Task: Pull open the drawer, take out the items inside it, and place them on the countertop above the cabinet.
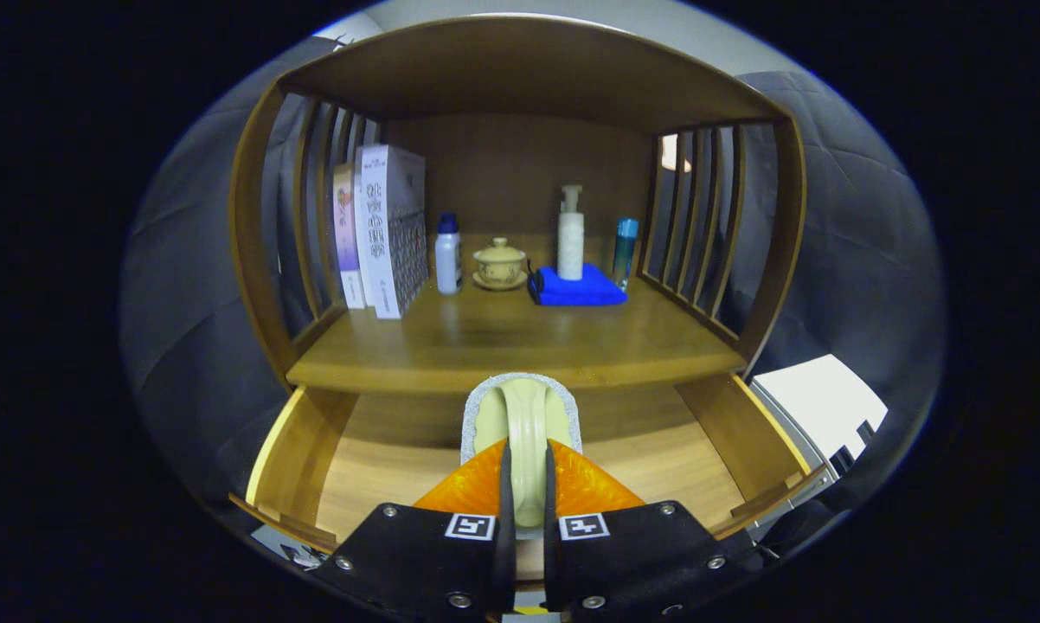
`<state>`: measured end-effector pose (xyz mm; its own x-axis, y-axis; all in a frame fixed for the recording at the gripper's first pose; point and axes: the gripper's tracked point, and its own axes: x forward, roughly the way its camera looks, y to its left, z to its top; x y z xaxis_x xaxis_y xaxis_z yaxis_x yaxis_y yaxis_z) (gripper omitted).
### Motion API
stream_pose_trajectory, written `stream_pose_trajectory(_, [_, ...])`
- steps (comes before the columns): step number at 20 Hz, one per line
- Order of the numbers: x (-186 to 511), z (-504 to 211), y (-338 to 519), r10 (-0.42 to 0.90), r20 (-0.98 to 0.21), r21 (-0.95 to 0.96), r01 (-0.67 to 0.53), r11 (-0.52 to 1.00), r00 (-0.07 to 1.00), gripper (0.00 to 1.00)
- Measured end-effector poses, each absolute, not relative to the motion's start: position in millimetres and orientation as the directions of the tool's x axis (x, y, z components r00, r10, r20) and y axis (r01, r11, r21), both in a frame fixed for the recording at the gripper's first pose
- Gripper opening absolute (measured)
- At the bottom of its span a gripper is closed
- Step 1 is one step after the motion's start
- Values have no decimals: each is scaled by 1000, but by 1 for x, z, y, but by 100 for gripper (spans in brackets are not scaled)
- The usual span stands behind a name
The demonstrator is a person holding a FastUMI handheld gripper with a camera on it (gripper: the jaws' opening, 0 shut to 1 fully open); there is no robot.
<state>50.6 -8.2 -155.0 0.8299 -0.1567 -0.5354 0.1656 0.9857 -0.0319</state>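
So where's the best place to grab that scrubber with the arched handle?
By the arched handle, as the claw does now: one finger on each flat side of the arch. The loop stands up from the scrubber and runs in line with the fingers, so coming straight along it over the open drawer suits.

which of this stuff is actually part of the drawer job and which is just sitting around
Part of the job:
- cream-handled scrubbing brush with grey pad, held in the tongs
- pulled-open wooden drawer
- wooden countertop

Just lying about:
- white boxes
- white bottle with blue cap
- cream lidded teacup
- white pump bottle
- folded blue cloth
- blue tube
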Motion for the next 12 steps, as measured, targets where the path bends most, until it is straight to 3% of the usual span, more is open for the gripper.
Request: stream_pose_trajectory(12, [158, -123, -28, -128, -384, -60, 114, 992, 915, 13])
